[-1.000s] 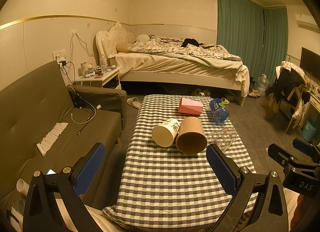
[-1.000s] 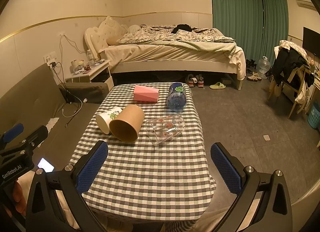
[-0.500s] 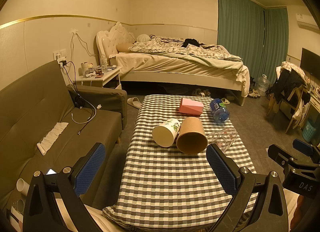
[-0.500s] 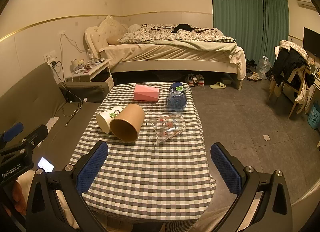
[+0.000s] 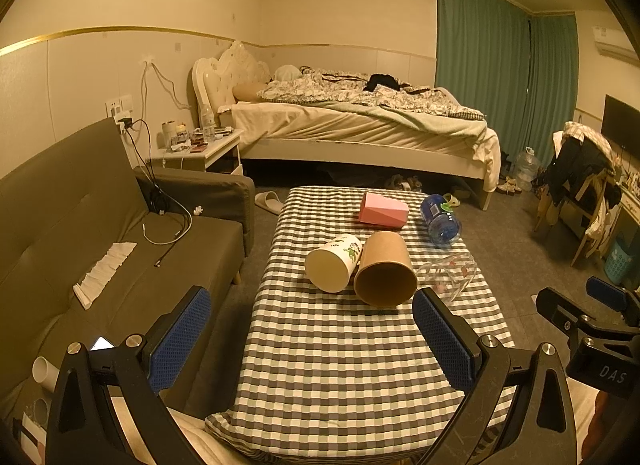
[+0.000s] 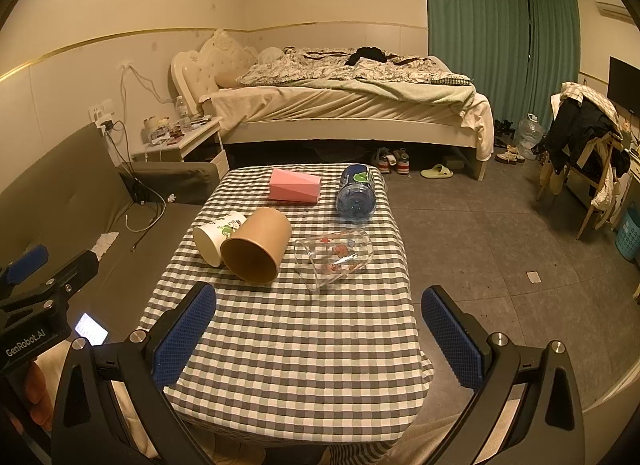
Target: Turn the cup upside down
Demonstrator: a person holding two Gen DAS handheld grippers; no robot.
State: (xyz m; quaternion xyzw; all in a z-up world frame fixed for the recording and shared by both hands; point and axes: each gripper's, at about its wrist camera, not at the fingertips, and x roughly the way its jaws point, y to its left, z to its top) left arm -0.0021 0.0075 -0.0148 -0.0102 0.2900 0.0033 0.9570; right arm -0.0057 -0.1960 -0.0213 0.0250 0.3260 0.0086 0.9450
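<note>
On the checked tablecloth (image 6: 280,345) five things lie on their sides: a brown paper cup (image 6: 258,245), a white printed paper cup (image 6: 218,235) touching its left flank, a clear glass cup (image 6: 334,257) with cartoon prints to its right, and farther back a pink box (image 6: 295,185) and a blue water bottle (image 6: 355,195).

The right wrist view shows the glass cup whole, mouth toward the camera, apart from the brown cup. In the left wrist view the glass cup (image 5: 450,275) is partly cut off by a blue finger pad, while the brown paper cup (image 5: 386,271) and white printed paper cup (image 5: 334,263) sit near centre, open mouths facing the lens. That view alone takes in most of the sofa (image 5: 80,225) seat, with a white cloth and cables on it.

The left gripper (image 5: 310,341) hangs over the near left part of the table, jaws spread wide, nothing between them. The right gripper (image 6: 318,335) hangs over the near end — likewise spread wide and empty. Each appears at the edge of the other's view, well short of the cups.
</note>
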